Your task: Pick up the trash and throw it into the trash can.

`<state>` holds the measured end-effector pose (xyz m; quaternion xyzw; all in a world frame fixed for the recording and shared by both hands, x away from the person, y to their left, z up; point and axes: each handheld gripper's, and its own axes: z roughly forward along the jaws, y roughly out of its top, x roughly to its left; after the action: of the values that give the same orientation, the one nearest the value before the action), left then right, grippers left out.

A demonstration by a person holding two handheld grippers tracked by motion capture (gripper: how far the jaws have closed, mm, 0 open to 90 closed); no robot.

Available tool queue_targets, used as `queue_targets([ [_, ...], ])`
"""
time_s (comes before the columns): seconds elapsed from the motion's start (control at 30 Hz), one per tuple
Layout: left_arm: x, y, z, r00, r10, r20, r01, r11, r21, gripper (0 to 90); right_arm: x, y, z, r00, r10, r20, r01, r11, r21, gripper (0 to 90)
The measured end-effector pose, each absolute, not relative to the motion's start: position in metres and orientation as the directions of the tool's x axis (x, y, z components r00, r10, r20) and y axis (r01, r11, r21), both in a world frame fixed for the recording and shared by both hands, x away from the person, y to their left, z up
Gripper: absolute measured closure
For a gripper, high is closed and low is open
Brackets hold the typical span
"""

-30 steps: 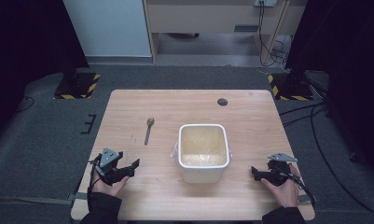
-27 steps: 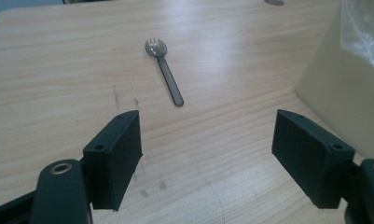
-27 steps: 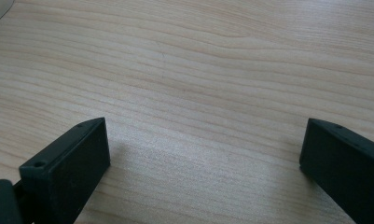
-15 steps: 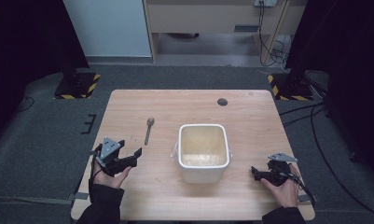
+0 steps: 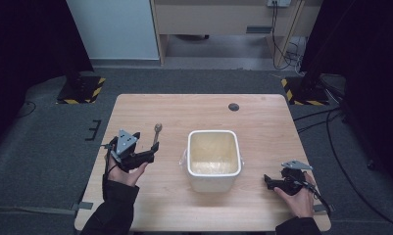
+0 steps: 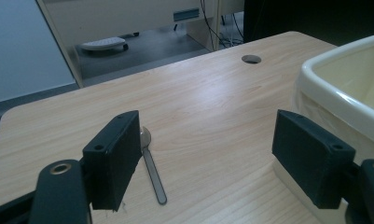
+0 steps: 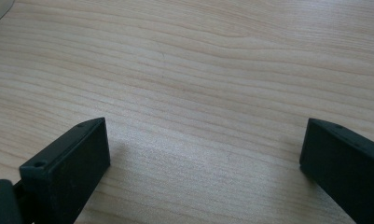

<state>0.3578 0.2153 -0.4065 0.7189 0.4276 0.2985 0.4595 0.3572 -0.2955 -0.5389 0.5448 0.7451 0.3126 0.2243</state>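
Note:
A cream square tub (image 5: 213, 159) stands in the middle of the wooden table (image 5: 194, 110), its inside bare. A metal spoon (image 5: 157, 133) lies to its left, bowl end pointing away from me. My left gripper (image 5: 152, 152) hovers just short of the spoon's handle, jaws wide open. In the left gripper view the spoon (image 6: 152, 170) lies by the left jaw, and the tub (image 6: 343, 88) rises at the right. My right gripper (image 5: 268, 182) rests low near the table's front right, open over bare wood (image 7: 198, 93).
A round cable hole (image 5: 233, 106) sits in the table's far side. Beyond the table are a pale cabinet (image 5: 223, 17), cables on the floor (image 5: 326, 122), and striped stand bases (image 5: 81, 90) at both far corners.
My left gripper has moved forward and to the right, closing in on the spoon. The right gripper has stayed where it was.

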Motion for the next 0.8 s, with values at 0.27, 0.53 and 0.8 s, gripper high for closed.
queue_targets([
  [0.27,0.373,0.21,-0.401,0.44,0.897,0.034,0.331,-0.197,0.923,23.4,0.357,-0.296,-0.539,-0.306,0.952,0.007,0.672,0.211,0.71,1.6],
  [0.53,0.387,0.208,-0.407,0.423,0.906,0.038,0.339,-0.196,0.92,23.5,0.357,-0.296,-0.539,-0.306,0.952,0.007,0.672,0.211,0.71,1.6],
  [0.8,0.408,0.206,-0.42,0.403,0.914,0.045,0.359,-0.203,0.911,26.0,0.357,-0.296,-0.539,-0.306,0.952,0.007,0.672,0.211,0.71,1.6],
])
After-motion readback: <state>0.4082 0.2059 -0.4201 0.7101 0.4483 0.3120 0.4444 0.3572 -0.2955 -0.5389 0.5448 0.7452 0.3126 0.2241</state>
